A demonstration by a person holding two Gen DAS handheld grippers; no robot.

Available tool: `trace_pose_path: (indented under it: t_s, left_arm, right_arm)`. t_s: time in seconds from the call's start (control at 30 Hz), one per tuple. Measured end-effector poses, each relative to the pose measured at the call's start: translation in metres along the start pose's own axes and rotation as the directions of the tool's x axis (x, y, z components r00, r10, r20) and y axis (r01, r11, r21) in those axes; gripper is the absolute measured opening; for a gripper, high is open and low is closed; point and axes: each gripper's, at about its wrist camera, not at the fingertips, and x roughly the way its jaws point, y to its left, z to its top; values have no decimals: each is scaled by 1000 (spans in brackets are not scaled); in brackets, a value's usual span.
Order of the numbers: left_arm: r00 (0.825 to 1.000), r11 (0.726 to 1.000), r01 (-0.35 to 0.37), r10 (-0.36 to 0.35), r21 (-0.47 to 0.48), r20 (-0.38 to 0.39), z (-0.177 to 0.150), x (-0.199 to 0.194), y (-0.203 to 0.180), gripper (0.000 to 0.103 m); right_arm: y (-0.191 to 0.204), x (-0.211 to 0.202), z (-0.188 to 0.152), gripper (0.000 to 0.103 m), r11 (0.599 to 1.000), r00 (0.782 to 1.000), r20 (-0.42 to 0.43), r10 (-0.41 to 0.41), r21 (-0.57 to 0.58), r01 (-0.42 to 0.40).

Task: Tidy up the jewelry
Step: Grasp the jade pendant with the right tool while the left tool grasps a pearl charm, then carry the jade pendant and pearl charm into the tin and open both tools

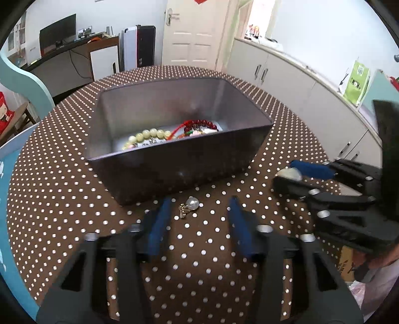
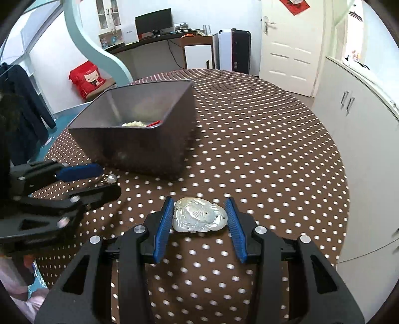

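Observation:
A grey box (image 1: 174,162) stands on the round dotted table (image 1: 62,199) and holds a pale bead bracelet (image 1: 147,135) and a red bead bracelet (image 1: 202,124). A pearl earring (image 1: 190,205) lies on the cloth in front of the box, between the tips of my open left gripper (image 1: 199,206). In the right wrist view the box (image 2: 139,147) sits left of centre. A carved white pendant (image 2: 199,215) lies on the cloth between the blue pads of my right gripper (image 2: 199,211), touching both pads. The pendant also shows in the left wrist view (image 1: 290,174).
White cabinets (image 2: 361,149) run along the right side of the table. A door (image 2: 289,44) and a desk with a monitor (image 2: 153,21) stand behind. A red bag (image 2: 87,79) sits on a stool at the left.

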Motion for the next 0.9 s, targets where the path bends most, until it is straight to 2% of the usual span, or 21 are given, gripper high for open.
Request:
trace_pose_path:
  t_s: [0.03, 0.07, 0.1, 0.13, 0.3, 0.37, 0.57, 0.63, 0.73, 0.9]
  left_arm:
    - [1000, 1000, -6, 6, 0, 4, 0, 2, -1, 28]
    - [1000, 1000, -25, 25, 13, 16, 0, 3, -2, 17]
    - [998, 998, -62, 62, 27, 18, 1, 5, -3, 13]
    - [997, 997, -69, 69, 28, 17, 2, 7, -4, 11]
    - [996, 996, -85, 84, 35, 17, 1, -3, 0, 11]
    - [997, 997, -64, 62, 34, 38, 3, -15, -3, 11]
    - [983, 998, -53, 46, 32, 178, 30, -65, -5, 11]
    - [976, 997, -77, 74, 8, 207, 42, -69, 3, 11]
    - [975, 995, -96, 101, -35, 197, 55, -62, 16, 11]
    - [983, 993, -92, 102, -75, 152, 61, -44, 31, 11]
  right_arm:
    - [-3, -2, 0, 41, 1000, 1000, 5, -5, 1, 5]
    - [-5, -4, 1, 41, 1000, 1000, 10, -4, 4, 4]
    - [-7, -4, 1, 41, 1000, 1000, 11, 1, 6, -1]
    - [-8, -4, 2, 41, 1000, 1000, 12, 6, 8, -6]
    - [-14, -7, 5, 41, 1000, 1000, 26, 16, 15, -16]
    - [-14, -12, 9, 41, 1000, 999, 46, 16, 13, -16]
    - [-6, -41, 41, 41, 997, 984, 160, 76, -3, -77]
    - [3, -43, 54, 41, 994, 978, 182, 104, -34, -100]
    - [20, -35, 70, 41, 990, 975, 183, 128, -86, -114]
    - [40, -8, 80, 41, 983, 981, 121, 149, -126, -134]
